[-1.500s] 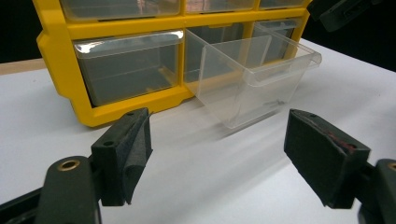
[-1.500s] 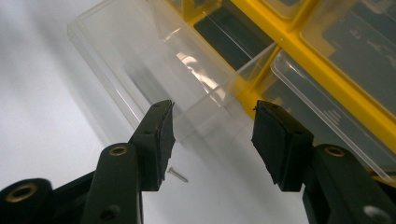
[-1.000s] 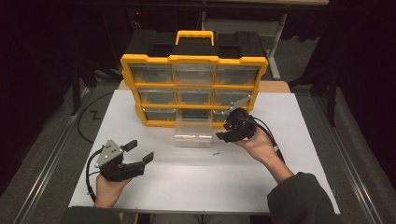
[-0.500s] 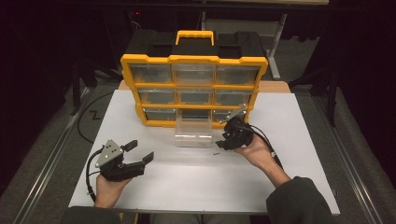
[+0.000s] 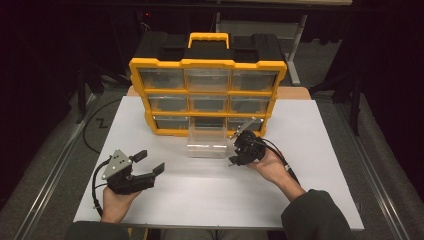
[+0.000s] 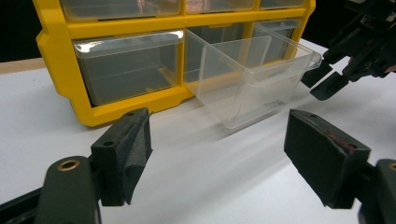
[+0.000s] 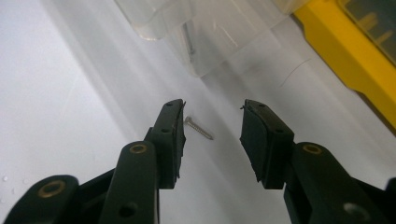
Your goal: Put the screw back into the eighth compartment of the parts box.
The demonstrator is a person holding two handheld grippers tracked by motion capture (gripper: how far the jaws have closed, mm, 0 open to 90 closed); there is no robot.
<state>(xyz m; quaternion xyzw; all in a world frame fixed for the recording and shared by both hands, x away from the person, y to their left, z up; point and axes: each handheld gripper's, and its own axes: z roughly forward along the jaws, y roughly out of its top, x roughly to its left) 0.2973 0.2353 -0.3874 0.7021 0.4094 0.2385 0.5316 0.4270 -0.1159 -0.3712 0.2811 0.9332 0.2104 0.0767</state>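
White table (image 5: 320,200) carries organizer (image 5: 207,85), drawer (image 5: 206,142), screw (image 7: 198,128)

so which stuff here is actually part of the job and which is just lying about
In play:
right gripper, open over the screw
clear drawer, pulled out of the organizer

Not in play:
left gripper, open, resting on the table
closed drawers
cables

Organizer cabinet (image 5: 207,65): yellow frame and handle, black top, clear drawers. Pulled-out drawer (image 5: 206,140): clear, colourless. Table surface (image 5: 320,150): plain white. Screw (image 7: 198,128): silver. Left gripper (image 5: 147,165): black, grey plate. Right gripper (image 5: 239,150): black, brass-coloured rivets. Sleeve (image 5: 320,217): dark grey.
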